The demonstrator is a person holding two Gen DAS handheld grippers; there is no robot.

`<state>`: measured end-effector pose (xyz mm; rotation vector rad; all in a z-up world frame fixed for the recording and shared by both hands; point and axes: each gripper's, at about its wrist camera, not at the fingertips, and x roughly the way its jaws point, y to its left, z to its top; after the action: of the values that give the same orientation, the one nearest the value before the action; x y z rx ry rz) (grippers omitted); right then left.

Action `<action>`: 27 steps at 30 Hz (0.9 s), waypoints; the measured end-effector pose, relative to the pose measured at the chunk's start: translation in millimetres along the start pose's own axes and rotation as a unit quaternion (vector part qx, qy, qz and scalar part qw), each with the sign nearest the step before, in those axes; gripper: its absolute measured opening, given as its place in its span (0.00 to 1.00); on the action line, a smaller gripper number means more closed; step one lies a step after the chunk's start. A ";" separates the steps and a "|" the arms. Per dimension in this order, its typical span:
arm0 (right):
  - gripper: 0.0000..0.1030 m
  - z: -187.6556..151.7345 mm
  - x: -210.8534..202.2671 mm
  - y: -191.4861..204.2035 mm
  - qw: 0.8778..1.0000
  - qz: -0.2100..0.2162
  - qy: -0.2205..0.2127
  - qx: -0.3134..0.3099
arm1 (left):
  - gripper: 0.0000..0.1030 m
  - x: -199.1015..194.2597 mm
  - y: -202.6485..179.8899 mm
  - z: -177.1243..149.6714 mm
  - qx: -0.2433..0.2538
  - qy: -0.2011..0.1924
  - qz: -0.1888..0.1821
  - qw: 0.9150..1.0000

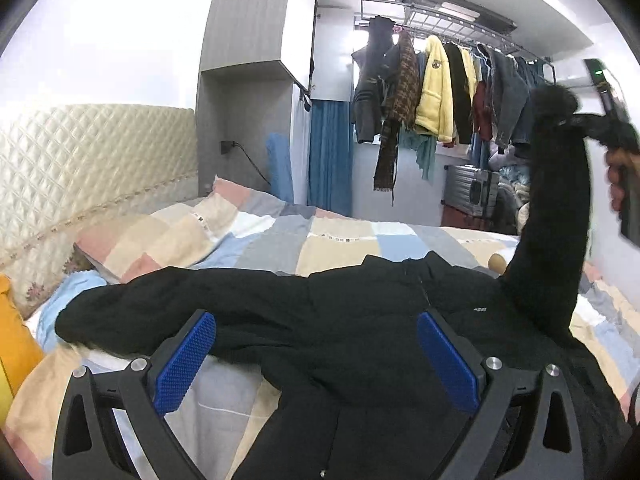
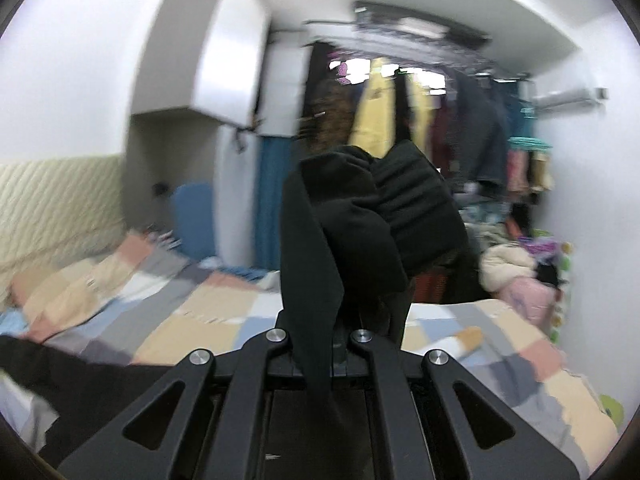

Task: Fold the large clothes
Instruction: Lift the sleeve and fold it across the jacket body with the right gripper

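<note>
A large black garment (image 1: 320,304) lies spread across the patchwork bed (image 1: 304,240). One sleeve stretches out to the left. My left gripper (image 1: 316,344) is open, its blue pads (image 1: 186,360) wide apart just above the garment's middle, holding nothing. My right gripper (image 2: 344,316) is shut on the black sleeve (image 2: 360,216), whose ribbed cuff bunches up in front of the camera. In the left wrist view that sleeve (image 1: 556,216) rises from the garment's right side up to the right gripper (image 1: 612,92) in a hand.
A pillow (image 1: 160,232) and quilted headboard (image 1: 92,160) sit at the left, a yellow cushion (image 1: 16,344) at the far left. A rack of hanging clothes (image 1: 448,92) and a suitcase (image 1: 472,192) stand beyond the bed. More clothes (image 2: 508,264) are piled at the right.
</note>
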<state>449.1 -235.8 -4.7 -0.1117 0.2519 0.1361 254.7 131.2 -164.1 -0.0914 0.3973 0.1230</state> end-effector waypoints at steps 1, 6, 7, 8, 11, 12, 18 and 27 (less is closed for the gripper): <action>0.04 -2.2 7.4 18.5 1.000 0.015 0.004 -0.005 | 0.99 1.5 3.1 -1.3 0.000 0.000 -0.001 1.000; 0.07 -32.9 44.3 110.9 0.994 0.080 0.039 -0.059 | 0.99 15.1 36.9 -5.2 -0.063 0.022 -0.025 0.997; 0.07 -43.7 52.6 129.2 0.992 0.092 0.047 -0.076 | 0.99 16.1 44.3 -6.1 -0.080 0.025 -0.028 0.996; 0.07 -55.7 59.9 144.2 0.989 0.104 0.054 -0.085 | 0.99 18.0 53.3 -7.5 -0.096 0.026 -0.027 0.995; 0.07 -90.9 76.1 173.8 0.983 0.143 0.084 -0.077 | 0.99 23.2 67.1 -11.0 -0.105 0.027 -0.014 0.994; 0.07 -100.4 79.7 182.3 0.981 0.154 0.093 -0.077 | 0.99 24.8 68.4 -11.8 -0.104 0.029 -0.014 0.994; 0.10 -176.1 95.5 234.1 0.959 0.210 0.162 -0.104 | 0.99 35.0 67.1 -15.6 -0.101 0.037 -0.023 0.994; 0.18 -266.7 109.5 261.2 0.931 0.230 0.245 -0.146 | 0.99 43.8 70.3 -19.8 -0.115 0.047 -0.032 0.992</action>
<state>451.4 0.7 -313.6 -0.3852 0.7572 0.6180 277.6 202.9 -204.0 -0.3373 0.4737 0.1003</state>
